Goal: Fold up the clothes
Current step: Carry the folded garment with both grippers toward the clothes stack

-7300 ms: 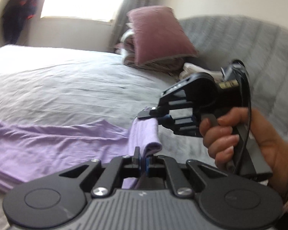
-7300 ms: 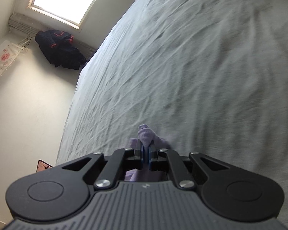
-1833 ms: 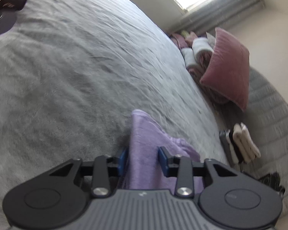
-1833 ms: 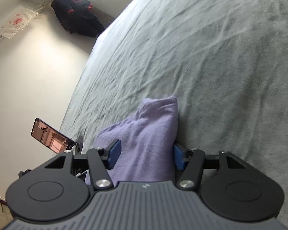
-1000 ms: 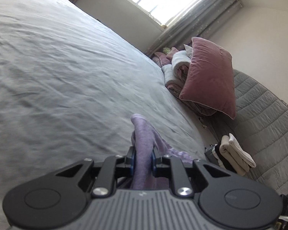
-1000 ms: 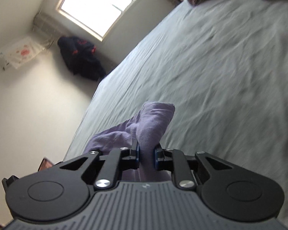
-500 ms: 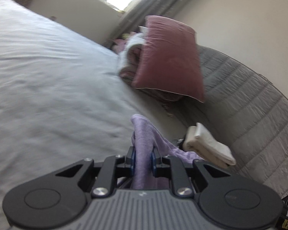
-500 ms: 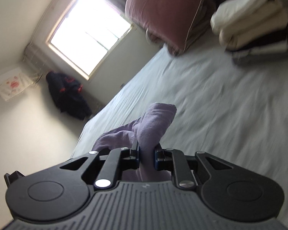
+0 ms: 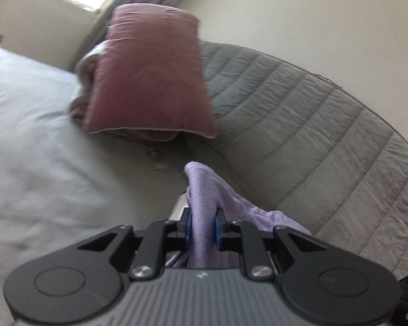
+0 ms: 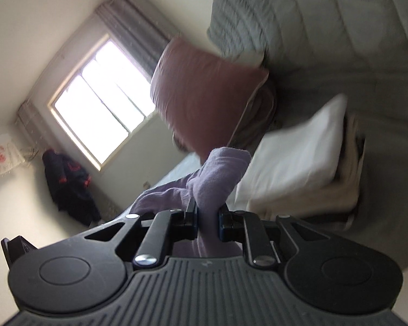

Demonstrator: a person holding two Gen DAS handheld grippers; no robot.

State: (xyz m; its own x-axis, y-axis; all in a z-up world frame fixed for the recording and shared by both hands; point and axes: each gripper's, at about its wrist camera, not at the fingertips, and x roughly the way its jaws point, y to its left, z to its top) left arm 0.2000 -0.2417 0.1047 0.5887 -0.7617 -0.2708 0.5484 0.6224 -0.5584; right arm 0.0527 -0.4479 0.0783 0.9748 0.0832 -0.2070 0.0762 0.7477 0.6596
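Bed (image 9: 35, 146): pale grey sheet, lightly creased, blurred in both views. Landmark: maroon pillow (image 9: 147, 73), standing tilted at the head of the bed against the quilted grey headboard (image 9: 307, 125). Behind and under the pillow: rolled maroon and pale bedding (image 9: 84, 62), touching it. Beside the pillow, in the right wrist view: a stack of folded white and cream cloth (image 10: 302, 163) lying on the sheet, close to the headboard.

The purple garment (image 9: 204, 212) drops out of sight behind each gripper body; folded stack (image 10: 293, 163) blurred.
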